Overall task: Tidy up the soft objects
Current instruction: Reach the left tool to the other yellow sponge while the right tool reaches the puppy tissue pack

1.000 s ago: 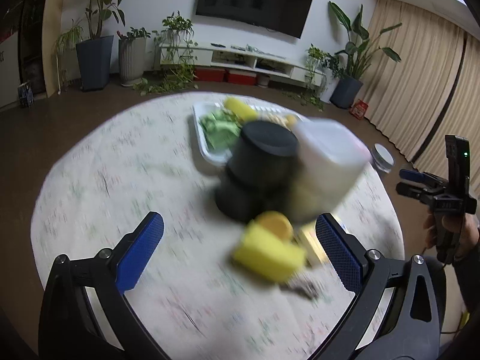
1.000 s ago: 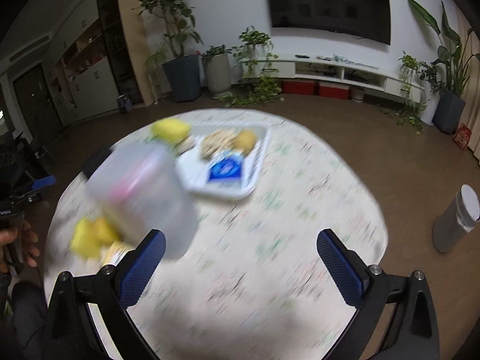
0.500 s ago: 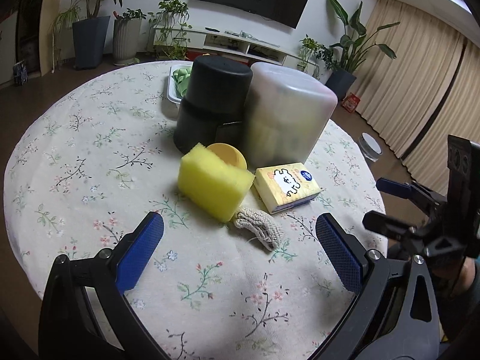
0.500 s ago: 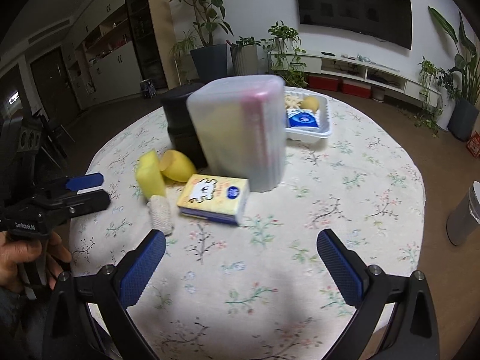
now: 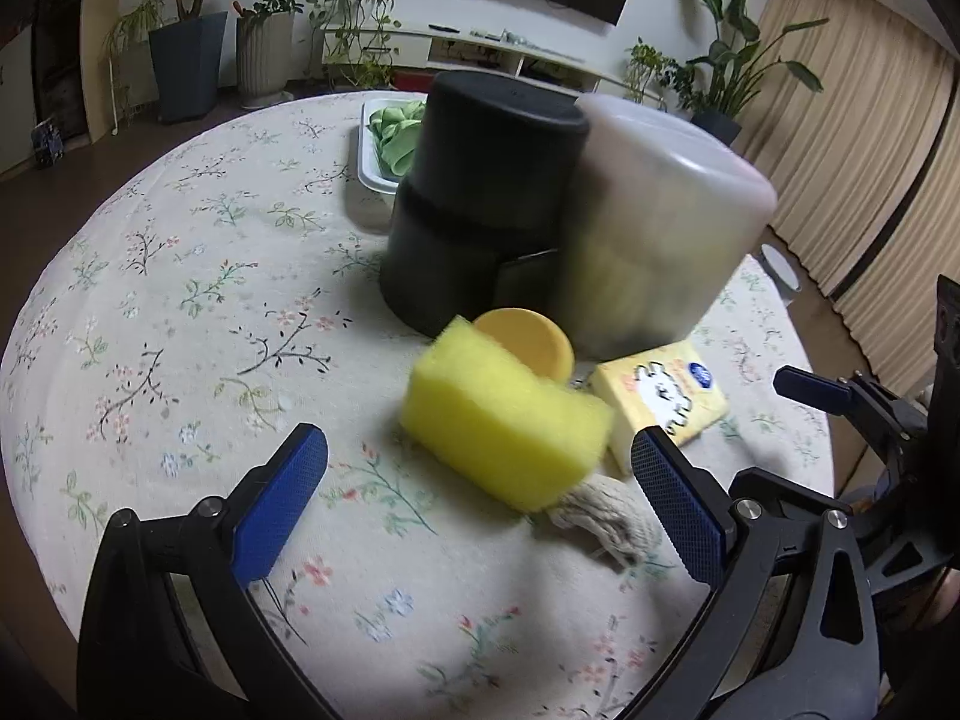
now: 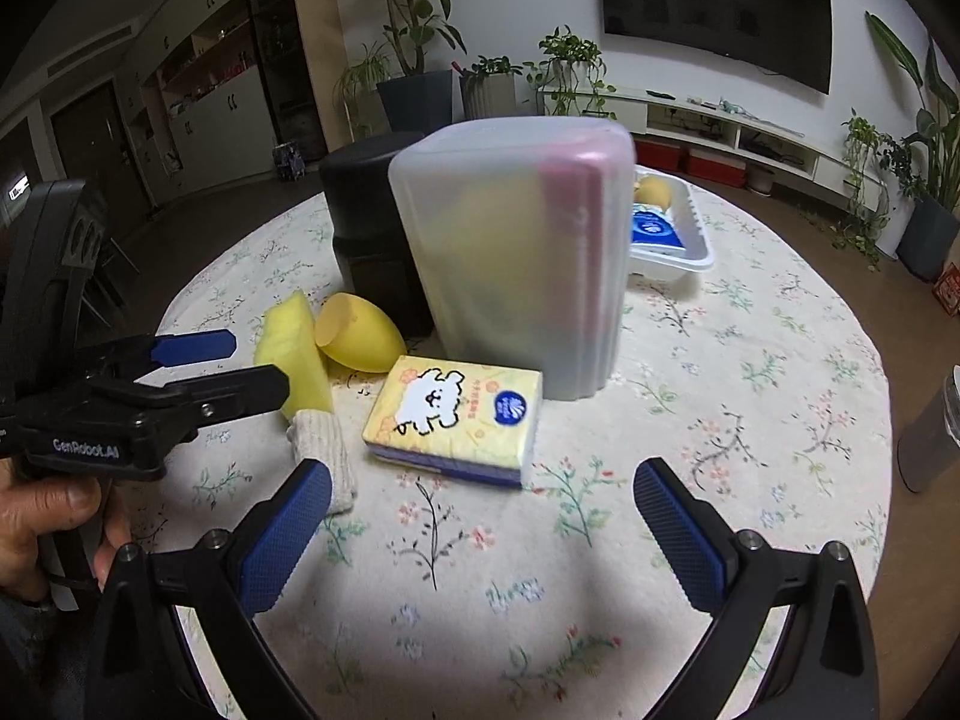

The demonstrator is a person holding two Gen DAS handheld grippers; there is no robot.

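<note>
Left gripper [image 5: 480, 492]: jaws spread wide, holding nothing; poised above the near edge of the table, with the sponge between and just beyond its blue pads. Its body, seen in the right wrist view, bears the white lettering "GenRobot.AI".
Hand [image 6: 42, 516]: grips the left gripper's handle at the table's left edge.
Right gripper [image 6: 480, 528]: jaws spread wide, empty; above the near edge of the table, aimed at the tissue pack.
Yellow sponge [image 5: 504, 426]: rectangular block, near edge of table, leaning against the yellow egg-shaped piece.
Knitted item [image 6: 324, 456]: cream ribbed fabric, lying just beside the sponge's lower end.
Yellow egg-shaped piece [image 6: 357, 333]: on its side, between the sponge and the black container.
Tissue pack [image 6: 456, 414]: yellow wrapper, white cartoon dog, round blue logo; small print unreadable. Lies flat before the translucent container.
Translucent container [image 6: 516, 252]: frosted plastic, upright near table centre; yellow and pink contents show dimly.
Black container [image 5: 480, 198]: cylindrical, upright, touching the translucent one.
White tray [image 6: 696, 240]: far edge of table; holds a blue packet and green and yellow items.
Table [image 6: 750, 360]: round, floral cloth.
</note>
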